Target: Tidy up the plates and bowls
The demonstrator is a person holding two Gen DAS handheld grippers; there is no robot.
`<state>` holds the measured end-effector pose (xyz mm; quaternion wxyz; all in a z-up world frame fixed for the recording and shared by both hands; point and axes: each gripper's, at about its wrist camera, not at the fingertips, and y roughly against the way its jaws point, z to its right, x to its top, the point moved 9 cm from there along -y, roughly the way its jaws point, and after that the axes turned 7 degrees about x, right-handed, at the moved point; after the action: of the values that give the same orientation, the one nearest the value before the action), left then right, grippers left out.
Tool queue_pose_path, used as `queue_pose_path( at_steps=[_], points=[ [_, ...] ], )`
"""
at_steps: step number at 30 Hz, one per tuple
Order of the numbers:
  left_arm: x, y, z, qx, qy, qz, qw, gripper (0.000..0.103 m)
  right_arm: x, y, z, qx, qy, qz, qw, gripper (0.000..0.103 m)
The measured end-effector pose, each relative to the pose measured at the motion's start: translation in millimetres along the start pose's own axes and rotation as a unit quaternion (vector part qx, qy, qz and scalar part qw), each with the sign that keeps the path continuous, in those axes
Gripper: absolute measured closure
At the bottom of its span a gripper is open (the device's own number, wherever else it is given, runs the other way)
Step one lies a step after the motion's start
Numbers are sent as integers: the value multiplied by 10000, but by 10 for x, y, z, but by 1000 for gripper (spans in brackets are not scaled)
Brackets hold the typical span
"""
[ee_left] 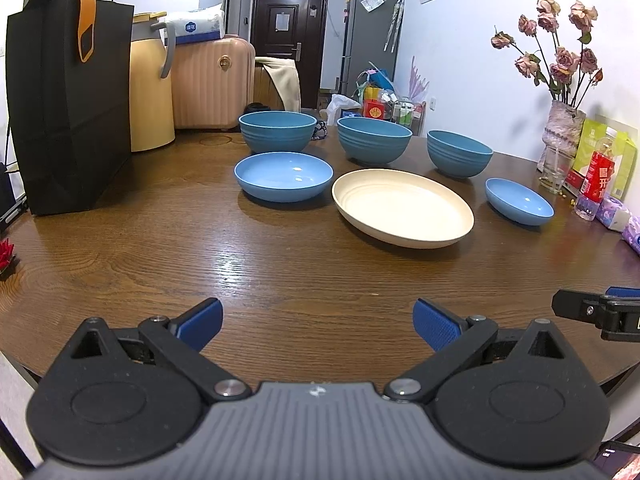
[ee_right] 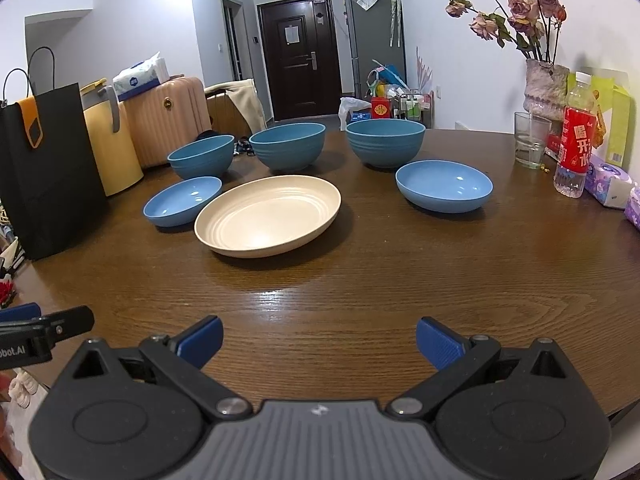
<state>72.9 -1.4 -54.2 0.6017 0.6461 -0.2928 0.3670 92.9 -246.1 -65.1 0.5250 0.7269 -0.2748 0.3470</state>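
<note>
Left tongs (ee_left: 318, 322) released, blue pads spread wide over the near edge of the wooden counter (ee_left: 280, 264), grasping nothing. Right tongs (ee_right: 319, 340) likewise released and empty, just beside the left pair, low over the same near edge.

Well ahead of both tongs, all dishes set out apart from one another on the counter. Straight ahead of the left tongs and slightly right: cream plate (ee_left: 402, 208), upright, unstacked. Ahead and left of it: left blue shallow plate (ee_left: 283, 176). Further right: right blue shallow plate (ee_left: 519, 201), the same one ahead and slightly right of the right tongs. Behind the plates, farthest from the tongs, a row of three deep blue bowls: left bowl (ee_left: 277, 131), middle bowl (ee_left: 374, 139), right bowl (ee_left: 459, 153).

Far left of the left tongs: black paper bag (ee_left: 68, 112), standing. Far right of the right tongs: red-labelled bottle (ee_right: 574, 148), clear glass (ee_right: 530, 145), vase of dried roses (ee_right: 546, 88).
</note>
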Motion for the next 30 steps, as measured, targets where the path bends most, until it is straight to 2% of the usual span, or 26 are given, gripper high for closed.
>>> queue_pose_path(
  at_steps=[30],
  points=[
    [6, -40, -2, 8, -2, -44, 10000, 0, 43, 24, -25, 11, 51, 19, 10000, 0]
  ],
)
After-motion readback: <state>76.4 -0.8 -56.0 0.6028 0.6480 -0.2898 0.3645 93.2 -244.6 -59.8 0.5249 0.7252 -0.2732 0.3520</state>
